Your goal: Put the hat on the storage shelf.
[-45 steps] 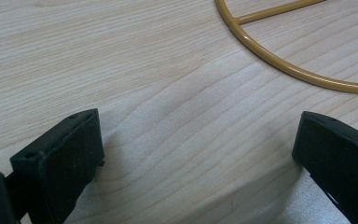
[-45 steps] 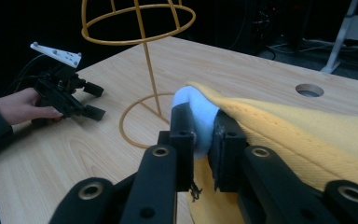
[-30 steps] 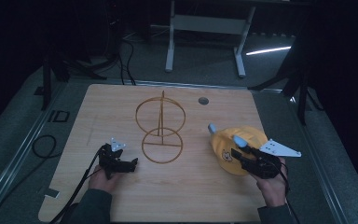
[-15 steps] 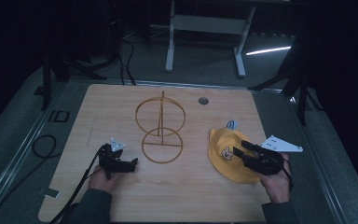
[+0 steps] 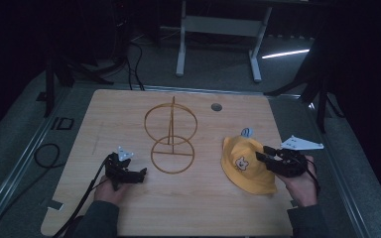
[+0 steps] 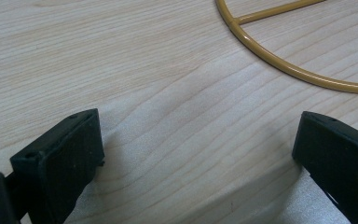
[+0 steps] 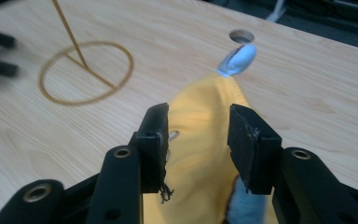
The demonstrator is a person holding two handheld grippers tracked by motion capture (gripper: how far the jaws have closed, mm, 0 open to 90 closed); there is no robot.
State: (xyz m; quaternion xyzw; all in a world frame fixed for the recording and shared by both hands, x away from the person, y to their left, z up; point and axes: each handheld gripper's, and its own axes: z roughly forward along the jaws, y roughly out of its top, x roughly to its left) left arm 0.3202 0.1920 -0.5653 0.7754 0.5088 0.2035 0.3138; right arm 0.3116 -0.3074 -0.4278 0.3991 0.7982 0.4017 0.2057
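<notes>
A yellow hat (image 5: 247, 163) is seen on the table (image 5: 129, 106), right of the wire stand (image 5: 171, 134). The right gripper (image 5: 262, 153) is held at the hat's right edge; its jaws have just been closing, with a fold of hat fabric between them, though whether the pads press on it cannot be told. The left gripper (image 5: 141, 173) is rested on the table, jaws wide and empty, beside the stand's base.

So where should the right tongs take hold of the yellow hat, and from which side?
Grip the raised fold of the yellow hat near its brim, coming in from the right edge of the table, as the right tongs do now. The soft fabric bunches between the jaws, which have just been closing, so a pinch should hold.
</notes>
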